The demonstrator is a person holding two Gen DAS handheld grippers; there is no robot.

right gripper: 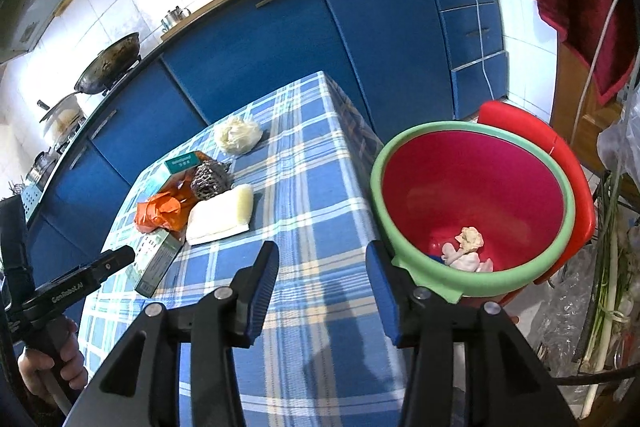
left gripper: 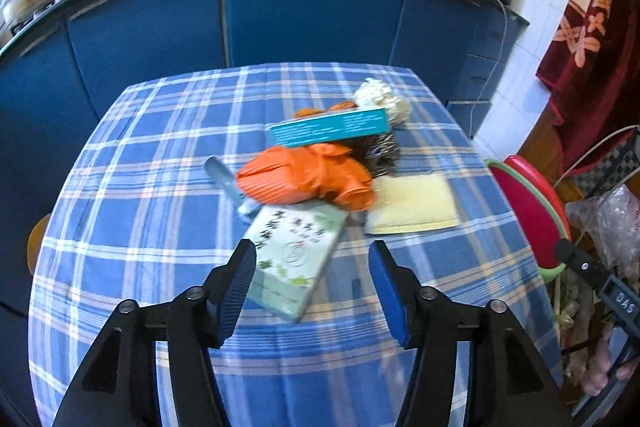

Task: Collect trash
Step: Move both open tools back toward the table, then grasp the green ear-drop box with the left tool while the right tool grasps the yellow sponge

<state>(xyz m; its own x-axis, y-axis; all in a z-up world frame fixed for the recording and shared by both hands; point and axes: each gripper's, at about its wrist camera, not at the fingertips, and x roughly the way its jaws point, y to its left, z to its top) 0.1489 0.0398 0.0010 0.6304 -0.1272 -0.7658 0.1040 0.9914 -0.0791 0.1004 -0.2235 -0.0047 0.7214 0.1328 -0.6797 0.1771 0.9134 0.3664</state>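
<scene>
Pale green box (left gripper: 295,259) flat on the checked tablecloth (left gripper: 160,155), low in the middle of the left wrist view, long side running from lower left to upper right. Orange glove (left gripper: 308,177) just above it, teal box (left gripper: 328,127) higher up. Left gripper (left gripper: 312,287) open, nothing held, left finger (left gripper: 236,291) over the box edge. Right gripper (right gripper: 322,291) open too, empty. Red bin (right gripper: 472,195) at right, crumpled paper (right gripper: 468,247) inside.
</scene>
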